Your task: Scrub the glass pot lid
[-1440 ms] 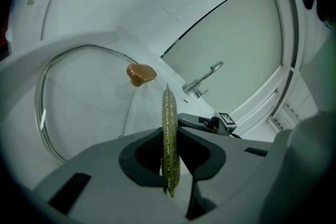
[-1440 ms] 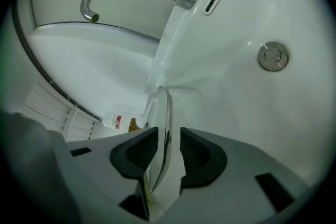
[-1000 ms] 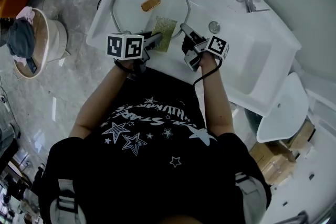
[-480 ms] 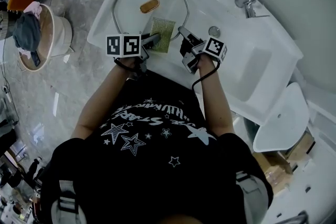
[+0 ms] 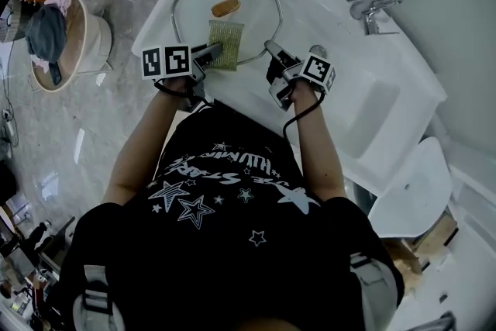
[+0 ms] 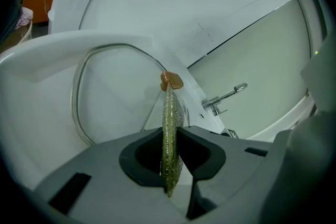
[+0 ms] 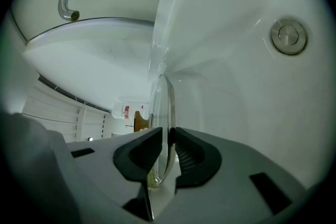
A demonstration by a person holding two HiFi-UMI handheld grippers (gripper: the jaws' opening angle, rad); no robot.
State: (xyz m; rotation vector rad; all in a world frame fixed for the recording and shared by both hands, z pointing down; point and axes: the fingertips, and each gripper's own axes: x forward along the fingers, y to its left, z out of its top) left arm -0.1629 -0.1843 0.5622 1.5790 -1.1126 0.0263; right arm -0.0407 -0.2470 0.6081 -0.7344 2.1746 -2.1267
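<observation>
Right gripper (image 5: 272,50) fingers clamp the lid (image 5: 194,0) rim at 4 o'clock; left gripper (image 5: 211,52) fingers, clamped on the pad (image 5: 225,35), point toward the knob (image 5: 225,8) at 12 o'clock.

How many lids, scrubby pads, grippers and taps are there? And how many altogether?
Glass pot lid: 1
Scrub pad: 1
Grippers: 2, left gripper and right gripper
Tap: 1
Total: 5
</observation>
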